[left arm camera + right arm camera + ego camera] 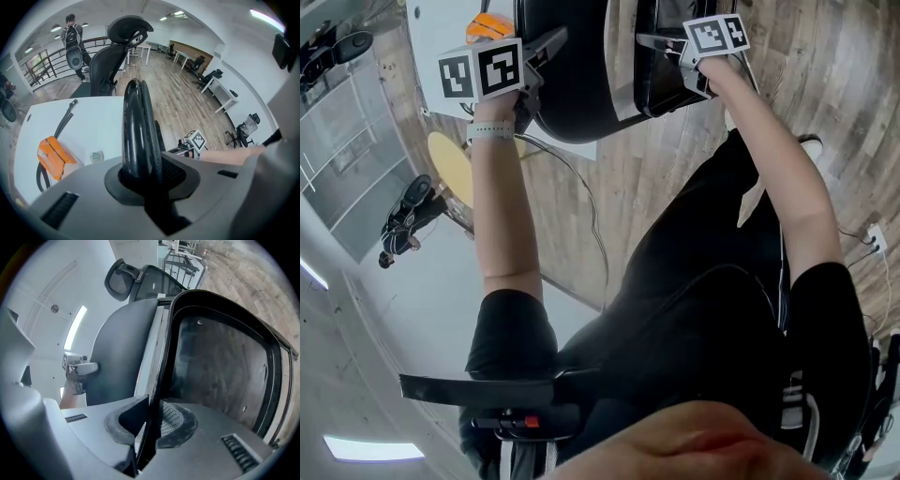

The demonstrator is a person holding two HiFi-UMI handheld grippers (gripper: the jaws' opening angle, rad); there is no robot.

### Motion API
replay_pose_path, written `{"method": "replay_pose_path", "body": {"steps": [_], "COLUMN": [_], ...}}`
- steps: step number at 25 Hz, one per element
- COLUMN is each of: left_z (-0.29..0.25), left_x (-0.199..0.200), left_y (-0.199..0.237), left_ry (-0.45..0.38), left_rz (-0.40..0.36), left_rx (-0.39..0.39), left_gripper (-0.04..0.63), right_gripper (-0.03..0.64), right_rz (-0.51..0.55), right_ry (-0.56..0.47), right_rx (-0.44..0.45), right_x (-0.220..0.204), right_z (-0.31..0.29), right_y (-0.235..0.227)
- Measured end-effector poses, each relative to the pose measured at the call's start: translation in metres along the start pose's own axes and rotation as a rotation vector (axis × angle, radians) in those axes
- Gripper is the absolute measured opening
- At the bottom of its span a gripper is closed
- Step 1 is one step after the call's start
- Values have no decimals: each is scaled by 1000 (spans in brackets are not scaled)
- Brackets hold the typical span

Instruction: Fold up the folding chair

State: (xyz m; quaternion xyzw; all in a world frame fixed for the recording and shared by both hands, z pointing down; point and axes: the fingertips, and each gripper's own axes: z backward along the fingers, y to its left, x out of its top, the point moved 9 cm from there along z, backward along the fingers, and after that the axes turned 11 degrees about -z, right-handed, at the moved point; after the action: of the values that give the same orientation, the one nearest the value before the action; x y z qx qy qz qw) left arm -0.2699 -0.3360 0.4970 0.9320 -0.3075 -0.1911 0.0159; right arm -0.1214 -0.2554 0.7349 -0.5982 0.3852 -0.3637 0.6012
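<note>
The folding chair stands under me on the wooden floor, in two black panels with a white frame tube [152, 348] between them. My left gripper [546, 52] points steeply down and is shut on the thick rounded edge of the curved black panel [138, 131], which fills the gap between its jaws [145, 180]. My right gripper [661, 45] lies level and is shut on the thin rim of the hollow black panel [220, 366], with the rim running straight between its pads [150, 425]. Each gripper shows small in the other's view: the right gripper [187, 147], the left gripper [82, 369].
A white table [61, 122] stands just beyond the chair, with an orange box [54, 154] and a black cable on it. A black office chair [110, 61] stands behind it, and a person with a backpack [72, 35] stands farther back. A cable [581, 197] trails over the floor.
</note>
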Motion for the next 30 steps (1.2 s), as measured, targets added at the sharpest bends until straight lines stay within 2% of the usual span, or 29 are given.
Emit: {"method": "replay_pose_path", "body": {"steps": [3,7,9,11,14,17,19,24,27,30], "left_z": [0,12,21,35,69,101,109,94,93,105], "left_x": [-1,-6,-8,-9,-8,-8,-11,-21,-27,-36], "left_y": [-4,-4,-1,-3,-18,-55,-90,-180,-235,-282], "left_ry": [-14,-50,-103,-169,-273,-381,-439,-533,-601,-685], "left_rz": [-8,-10,14,25,-33,-143,-222,-396,-433,-421], "left_rx": [-4,59,86,120,236,346,348,281,206,161], "left_gripper": [72,149,164,170,172,172,170,170,170,170], "right_gripper": [48,125,165,178,178,178,178,176,176,176], "right_rz": [33,25,40,59,111,291,450,808,1010,1122], "right_ry": [-1,0,7,5,-35,-117,-166,-184,-138,-74], "right_rx": [-16,-48,-85,-124,-183,-251,-263,-244,-264,-257], "right_x": [-3,-9,-9,-10,-17,-23,-31,-43,-66,-101], "right_z": [6,14,20,32,64,109,138,197,222,241], "right_y": [2,4,4,4,15,48,87,196,255,301]}}
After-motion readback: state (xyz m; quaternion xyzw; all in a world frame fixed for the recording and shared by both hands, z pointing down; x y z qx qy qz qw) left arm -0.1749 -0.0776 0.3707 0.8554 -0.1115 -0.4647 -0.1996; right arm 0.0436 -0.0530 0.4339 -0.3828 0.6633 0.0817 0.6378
